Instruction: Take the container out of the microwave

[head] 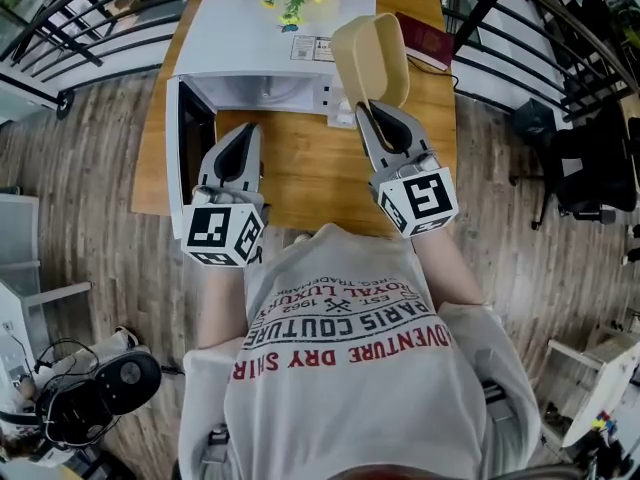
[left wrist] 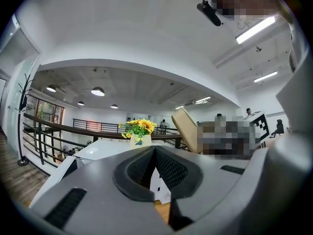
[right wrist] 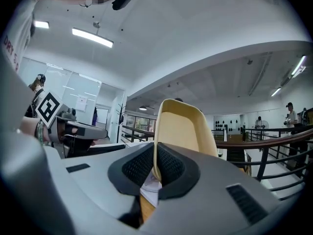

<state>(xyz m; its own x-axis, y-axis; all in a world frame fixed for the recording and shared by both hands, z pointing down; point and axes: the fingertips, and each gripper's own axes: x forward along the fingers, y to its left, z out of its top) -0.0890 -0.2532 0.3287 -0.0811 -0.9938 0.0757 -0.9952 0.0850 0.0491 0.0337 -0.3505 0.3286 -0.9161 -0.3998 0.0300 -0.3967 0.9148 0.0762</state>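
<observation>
My right gripper (right wrist: 155, 166) is pinching the near rim of the tan plastic container (right wrist: 185, 129), its ribbed pads pressed on either side of the thin wall. In the head view the container (head: 370, 56) sits at twelve o'clock from that right gripper (head: 369, 108). Its long axis runs straight away from the jaws, and its open face is tipped towards me.

It hangs in the air in front of the control panel of the white microwave oven (head: 262, 30), outside the cavity, so I judge the extraction itself done. The cavity mouth lies at about nine o'clock from the container, with the open microwave door (head: 186, 140) swung out on that side.

My left gripper (head: 243, 136) is at nine o'clock from the right one, well apart from the container. Its jaws are pressed together on nothing. The bare wooden table (head: 310, 173) lies at six o'clock from the container, where I would set it down.
</observation>
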